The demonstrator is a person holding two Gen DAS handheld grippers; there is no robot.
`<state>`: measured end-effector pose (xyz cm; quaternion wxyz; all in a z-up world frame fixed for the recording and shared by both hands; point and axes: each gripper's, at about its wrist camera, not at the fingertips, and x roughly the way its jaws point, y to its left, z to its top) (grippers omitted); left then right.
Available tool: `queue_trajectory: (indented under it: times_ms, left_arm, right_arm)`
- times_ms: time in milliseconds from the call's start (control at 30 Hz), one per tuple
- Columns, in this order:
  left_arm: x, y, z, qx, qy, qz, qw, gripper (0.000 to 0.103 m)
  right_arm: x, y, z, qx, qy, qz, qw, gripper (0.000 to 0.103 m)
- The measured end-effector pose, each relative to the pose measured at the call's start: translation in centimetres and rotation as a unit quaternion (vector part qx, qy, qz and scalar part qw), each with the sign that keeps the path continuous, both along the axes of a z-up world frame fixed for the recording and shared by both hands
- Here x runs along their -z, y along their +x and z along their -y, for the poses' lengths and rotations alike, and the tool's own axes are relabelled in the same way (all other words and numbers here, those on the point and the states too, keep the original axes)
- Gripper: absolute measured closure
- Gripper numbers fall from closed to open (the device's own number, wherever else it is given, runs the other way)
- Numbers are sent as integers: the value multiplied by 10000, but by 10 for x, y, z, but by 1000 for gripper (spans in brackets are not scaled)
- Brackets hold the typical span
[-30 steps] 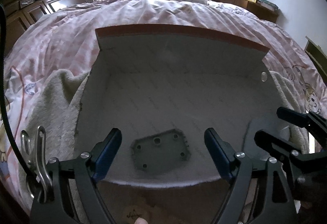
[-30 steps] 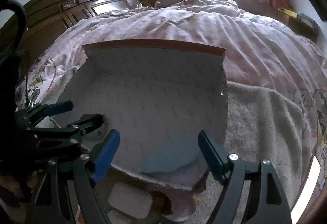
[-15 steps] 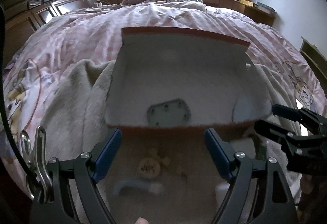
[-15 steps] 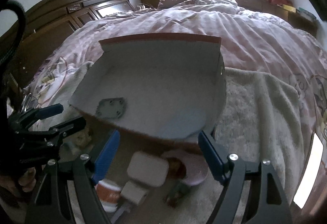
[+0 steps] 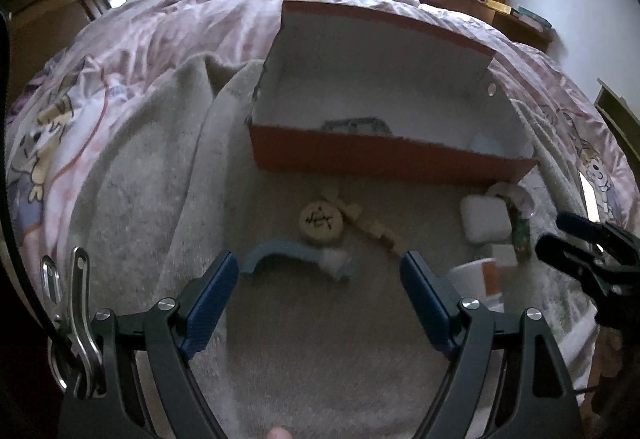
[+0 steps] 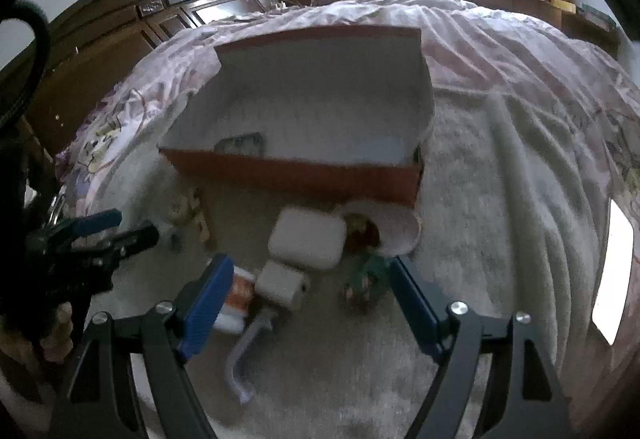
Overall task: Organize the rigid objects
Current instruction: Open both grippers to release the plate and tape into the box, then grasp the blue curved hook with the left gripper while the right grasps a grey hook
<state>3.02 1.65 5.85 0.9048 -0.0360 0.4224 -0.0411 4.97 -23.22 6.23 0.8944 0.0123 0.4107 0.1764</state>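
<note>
1. On the bed, over a pale fleece blanket [image 5: 132, 207], sits an orange box [image 5: 384, 155] with a white interior, lid flap standing upright at its far side.
2. Box contents: a grey plate [image 6: 240, 145] with holes near the front wall and a pale blue piece [image 5: 486, 143] at the right end.
3. Just before the box's front wall, on the blanket: a round wooden disc [image 5: 320, 221] with dark markings, small wooden blocks [image 5: 372, 227] strung beside it, a light blue curved piece [image 5: 292, 259].
4. Further right: a white rectangular case [image 6: 306, 239], a white roll [image 6: 282, 285], a pink bowl [image 6: 396, 229] touching the box front, a small doll [image 6: 366, 263] lying against the bowl.
5. Left gripper [image 5: 320, 289]: jaws wide apart, nothing between the blue pads, hovering over bare blanket near the curved piece.
6. Right gripper [image 6: 310, 297]: jaws wide apart, holding nothing; white roll and doll lie beyond the tips.
7. Both frames slightly blurred.
</note>
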Motion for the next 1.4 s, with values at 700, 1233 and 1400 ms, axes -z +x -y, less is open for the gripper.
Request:
queue_trajectory:
  times_ms: [700,1233,1400]
  left_arm:
    - [36,17,-1,17,392,-115,9992,18]
    - [37,6,-1,-144,337,79,9993,26]
    - [35,-3,-1,-95,272,96,9995,26]
  right_arm:
    - [41,-25,5,-13,-6,-469,9989,19]
    - [45,-28,-4,-62,-23,-602,9982,19]
    - [46,-34,-19,-270,-112,-633,9976,19]
